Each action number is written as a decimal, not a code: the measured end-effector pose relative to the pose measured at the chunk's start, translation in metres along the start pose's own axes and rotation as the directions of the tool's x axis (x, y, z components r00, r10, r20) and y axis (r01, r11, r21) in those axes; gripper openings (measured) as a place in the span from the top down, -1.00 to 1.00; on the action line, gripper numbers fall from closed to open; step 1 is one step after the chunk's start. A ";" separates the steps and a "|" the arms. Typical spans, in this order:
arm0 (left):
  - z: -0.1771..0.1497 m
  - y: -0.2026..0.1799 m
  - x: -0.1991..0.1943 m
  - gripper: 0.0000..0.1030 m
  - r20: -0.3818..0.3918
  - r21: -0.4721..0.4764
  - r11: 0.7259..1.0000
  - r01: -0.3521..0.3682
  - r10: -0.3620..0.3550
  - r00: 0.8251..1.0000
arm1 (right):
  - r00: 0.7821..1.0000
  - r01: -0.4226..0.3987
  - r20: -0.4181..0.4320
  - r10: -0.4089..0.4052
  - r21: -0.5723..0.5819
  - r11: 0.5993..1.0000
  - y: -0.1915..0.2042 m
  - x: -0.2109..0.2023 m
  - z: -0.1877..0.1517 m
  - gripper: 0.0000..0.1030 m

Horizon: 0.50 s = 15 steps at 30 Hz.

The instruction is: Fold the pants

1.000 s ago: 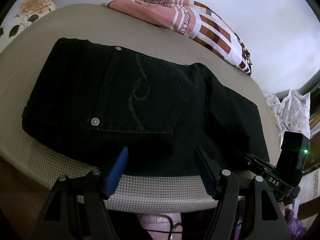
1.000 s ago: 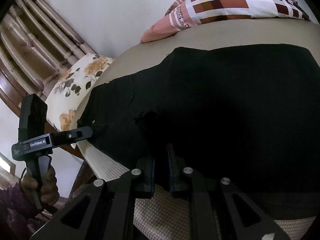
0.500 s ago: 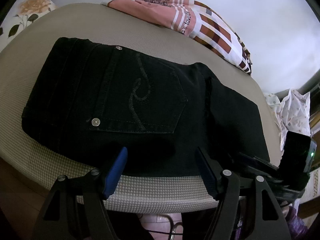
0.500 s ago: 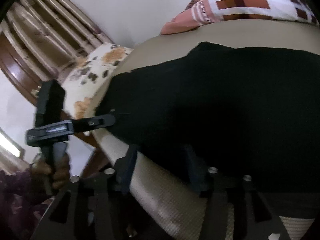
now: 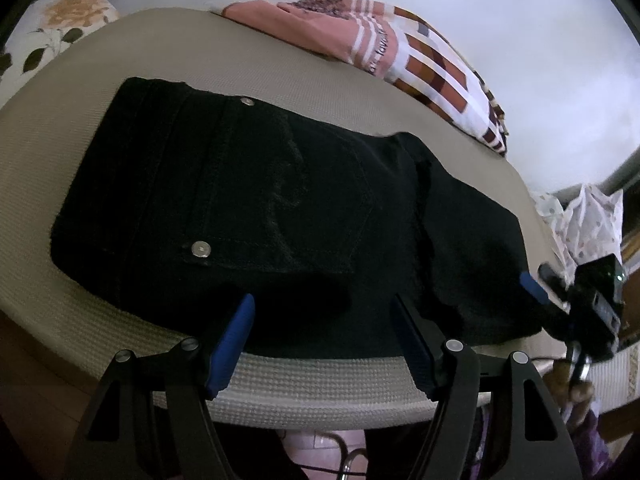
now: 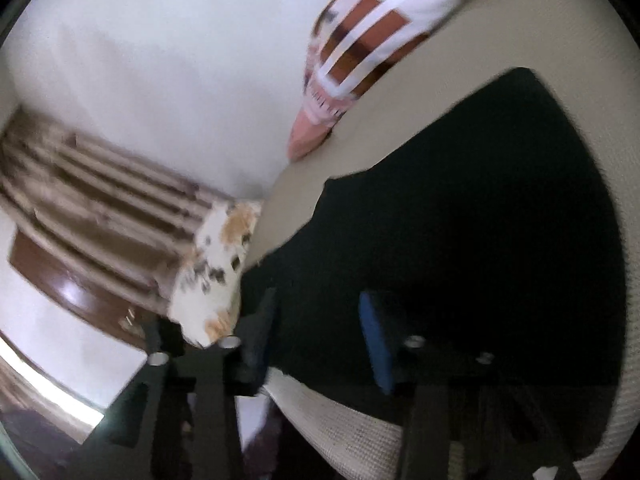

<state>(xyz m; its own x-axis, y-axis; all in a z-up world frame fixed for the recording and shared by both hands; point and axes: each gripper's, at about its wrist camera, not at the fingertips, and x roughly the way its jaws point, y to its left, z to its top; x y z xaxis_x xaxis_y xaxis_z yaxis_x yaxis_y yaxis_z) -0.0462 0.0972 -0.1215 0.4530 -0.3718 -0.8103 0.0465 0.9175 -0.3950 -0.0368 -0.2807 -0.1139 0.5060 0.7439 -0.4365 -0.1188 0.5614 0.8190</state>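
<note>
The black pants (image 5: 280, 208) lie folded flat on a beige mattress (image 5: 312, 384), back pocket up. My left gripper (image 5: 320, 308) is open and empty, its blue-padded fingers hovering over the near edge of the pants. My right gripper (image 6: 316, 300) is open and empty at the right end of the pants (image 6: 460, 240); the right wrist view is motion-blurred. The right gripper also shows in the left wrist view (image 5: 560, 292), at the pants' right edge.
A pink and brown striped cloth (image 5: 400, 52) lies at the far side of the mattress by the white wall. A floral pillow (image 5: 60, 24) lies at the left end, before a wooden headboard (image 6: 100, 208). A patterned white bag (image 5: 588, 224) stands off the right end.
My right gripper opened, let go of the pants edge, and is swinging away, tilting its view. The left gripper stayed open and barely moved.
</note>
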 end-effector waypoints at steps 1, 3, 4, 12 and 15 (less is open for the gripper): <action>0.001 0.002 -0.001 -0.37 0.001 -0.007 1.000 -0.002 0.002 1.000 | 1.000 0.013 -0.027 -0.014 -0.038 0.999 0.009 0.010 -0.002 0.41; 0.003 0.008 -0.004 -0.37 0.007 -0.034 0.999 -0.009 0.010 1.000 | 0.997 0.022 -0.073 -0.029 -0.099 0.995 0.022 0.028 -0.010 0.42; 0.005 0.012 -0.006 -0.37 0.009 -0.048 0.999 -0.014 0.014 1.000 | 0.995 0.024 -0.098 -0.037 -0.126 0.992 0.029 0.038 -0.014 0.42; 0.025 0.075 -0.035 -0.37 -0.023 -0.266 0.963 0.046 -0.055 0.998 | 0.940 0.163 -0.213 -0.268 -0.413 0.896 0.061 0.102 -0.051 0.42; 0.026 0.101 -0.047 -0.37 -0.061 -0.335 0.942 -0.021 0.001 0.998 | 0.960 0.149 -0.167 -0.224 -0.376 0.915 0.063 0.091 -0.048 0.42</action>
<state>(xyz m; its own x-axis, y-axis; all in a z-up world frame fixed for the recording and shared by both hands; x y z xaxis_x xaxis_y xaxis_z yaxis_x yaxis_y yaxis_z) -0.0394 0.2112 -0.1121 0.3978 -0.3792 -0.8355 -0.2640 0.8248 -0.5000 -0.0391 -0.1601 -0.1204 0.3702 0.6487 -0.6650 -0.3544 0.7603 0.5443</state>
